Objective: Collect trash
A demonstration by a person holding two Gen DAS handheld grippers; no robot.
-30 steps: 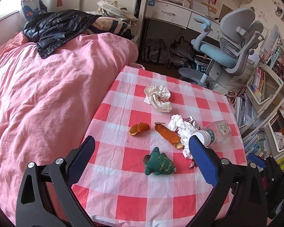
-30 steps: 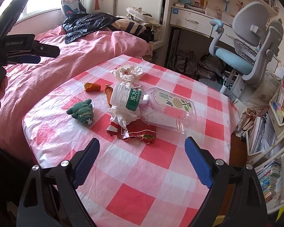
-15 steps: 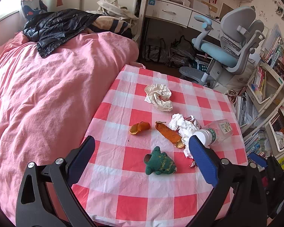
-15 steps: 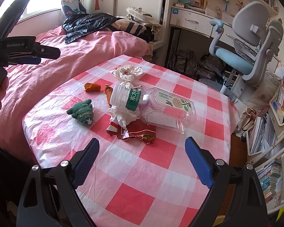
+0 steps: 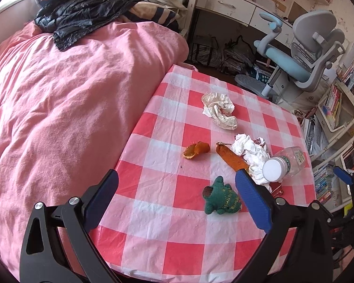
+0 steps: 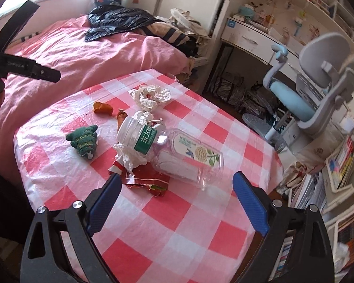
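Both claws hang above the checked tabletop (image 6: 200, 231) with their jaws spread wide and nothing between them. The right claw (image 6: 174, 195) is nearest the clear plastic bottle (image 6: 177, 151), which lies on its side with its white cap (image 6: 127, 128) pointing toward the bed (image 5: 70, 99). The left claw (image 5: 174, 195) is poised over the near edge, with the green knitted toy (image 5: 220, 199) just beside its right finger.

The trash sits in one cluster at mid-table:
- White tissue (image 6: 129, 158) is wedged under the bottle's neck and touching it.
- A torn red wrapper (image 6: 151, 181) lies flat beneath the bottle's near side.
- Two pieces of orange peel (image 5: 195, 149), one short and one long, lie beyond the toy.
- A larger crumpled paper (image 5: 219, 110) rests apart, toward the far edge.

Risks noted:
- The bottle is round, smooth and looks thin-walled. A squeeze across the body may crush it or make it squirt out and roll off the table's right side, where shelves and clutter stand close.
- Lifting the bottle will likely drag the tissue partway and drop it.
- The wrapper lies flat on a slick plastic cover. Fingers may skid over it, or pinch and pull the cover, shifting everything on it.
- The toy does not look like trash, yet it lies close to the peel and could be swept up in error.
- No bin shows in either view, so I cannot tell where the items are to go.
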